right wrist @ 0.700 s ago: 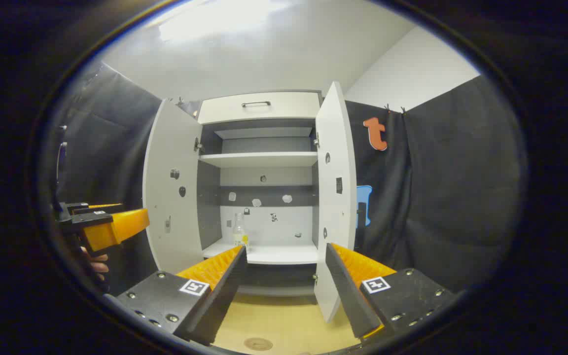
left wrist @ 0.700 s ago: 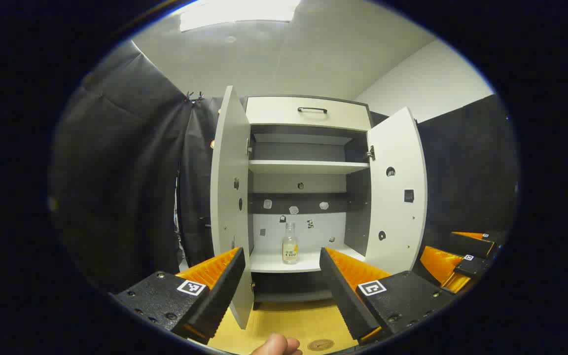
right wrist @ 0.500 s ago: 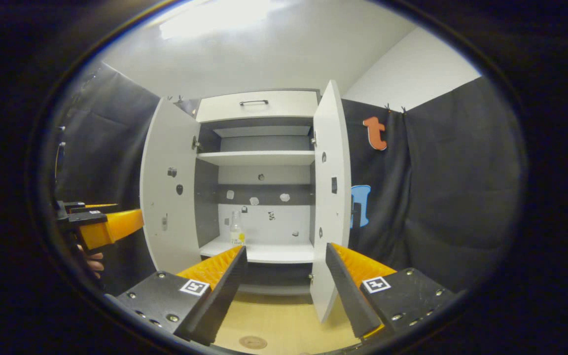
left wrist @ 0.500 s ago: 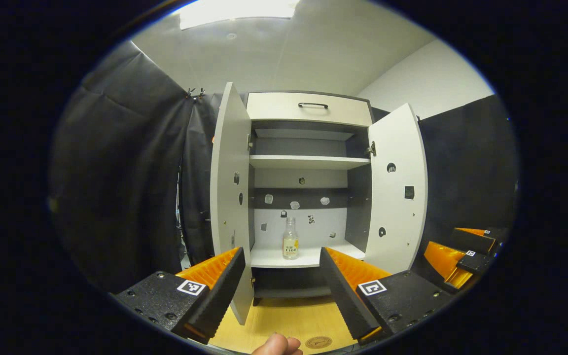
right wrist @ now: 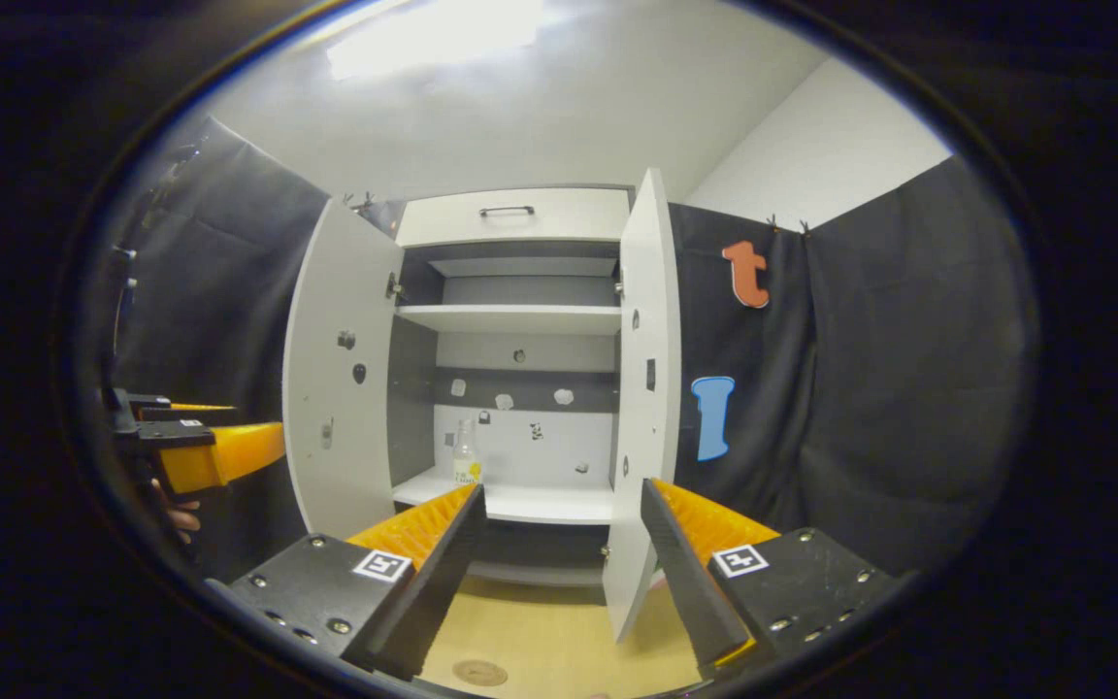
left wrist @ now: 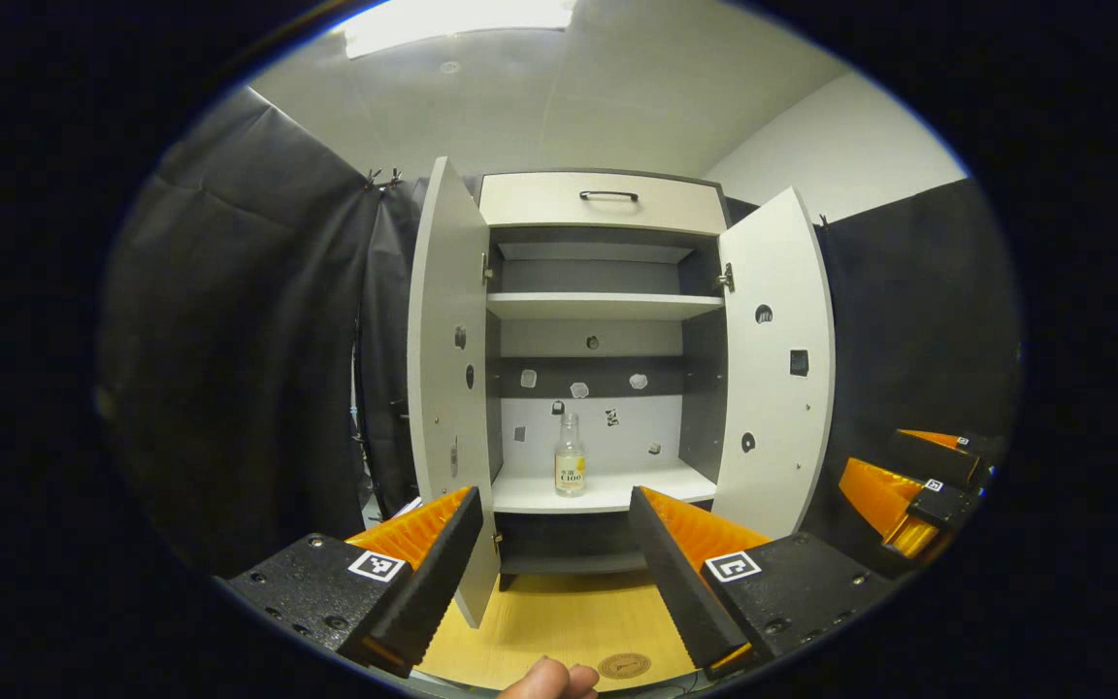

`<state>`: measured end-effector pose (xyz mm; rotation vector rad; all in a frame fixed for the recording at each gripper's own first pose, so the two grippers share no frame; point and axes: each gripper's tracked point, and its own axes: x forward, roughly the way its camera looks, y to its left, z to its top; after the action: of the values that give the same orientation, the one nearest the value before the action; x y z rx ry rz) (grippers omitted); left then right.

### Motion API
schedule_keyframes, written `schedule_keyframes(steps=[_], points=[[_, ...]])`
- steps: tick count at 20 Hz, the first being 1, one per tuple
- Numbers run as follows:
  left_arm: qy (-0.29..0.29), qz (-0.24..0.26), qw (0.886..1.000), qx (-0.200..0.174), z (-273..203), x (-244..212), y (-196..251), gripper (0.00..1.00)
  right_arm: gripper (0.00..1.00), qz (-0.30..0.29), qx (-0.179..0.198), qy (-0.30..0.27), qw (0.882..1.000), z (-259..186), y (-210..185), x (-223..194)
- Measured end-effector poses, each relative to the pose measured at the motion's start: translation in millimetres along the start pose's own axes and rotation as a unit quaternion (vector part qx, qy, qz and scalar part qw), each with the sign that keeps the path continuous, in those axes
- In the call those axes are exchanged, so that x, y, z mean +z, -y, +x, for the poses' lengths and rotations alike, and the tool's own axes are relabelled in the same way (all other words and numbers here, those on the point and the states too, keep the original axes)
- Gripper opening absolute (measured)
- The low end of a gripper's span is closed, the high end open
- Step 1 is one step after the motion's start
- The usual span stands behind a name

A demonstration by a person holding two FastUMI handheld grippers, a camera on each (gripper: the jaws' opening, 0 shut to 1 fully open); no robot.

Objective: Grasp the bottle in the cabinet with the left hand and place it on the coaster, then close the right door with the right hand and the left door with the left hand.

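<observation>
A small clear bottle (left wrist: 570,467) with a yellow label stands upright on the lower shelf of the white cabinet (left wrist: 603,495), and appears again as the bottle (right wrist: 465,463) in the right gripper view. Both doors hang open: the left door (left wrist: 446,369) and the right door (left wrist: 777,359). A round brown coaster (left wrist: 624,666) lies on the wooden table (left wrist: 569,621) in front. My left gripper (left wrist: 551,524) is open, empty and well short of the cabinet, lined up with the bottle. My right gripper (right wrist: 559,519) is open and empty, near the right door (right wrist: 644,388).
A drawer with a dark handle (left wrist: 608,196) tops the cabinet, and an upper shelf (left wrist: 603,306) is bare. Black cloth walls hang on both sides. A person's fingertip (left wrist: 544,680) shows at the bottom edge. The other gripper (right wrist: 195,447) is at far left in the right gripper view.
Both views have shifted slightly: the cabinet and bottle sit a little higher in the left gripper view and more table shows. The right gripper view has drifted so the right door sits nearer its centre.
</observation>
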<state>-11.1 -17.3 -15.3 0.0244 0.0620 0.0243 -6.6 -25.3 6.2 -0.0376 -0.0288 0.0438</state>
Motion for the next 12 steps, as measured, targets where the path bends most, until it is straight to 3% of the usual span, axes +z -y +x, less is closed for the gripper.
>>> schedule_keyframes(steps=[6,12], points=[[-0.013,-0.003,1.000,-0.012,47,-20,7,0.96,0.97,0.023,0.009,0.004,1.000,28,-6,-6],[-0.016,-0.019,0.999,-0.029,158,-45,11,0.96,0.97,0.029,-0.009,0.011,0.999,82,-4,-14]])
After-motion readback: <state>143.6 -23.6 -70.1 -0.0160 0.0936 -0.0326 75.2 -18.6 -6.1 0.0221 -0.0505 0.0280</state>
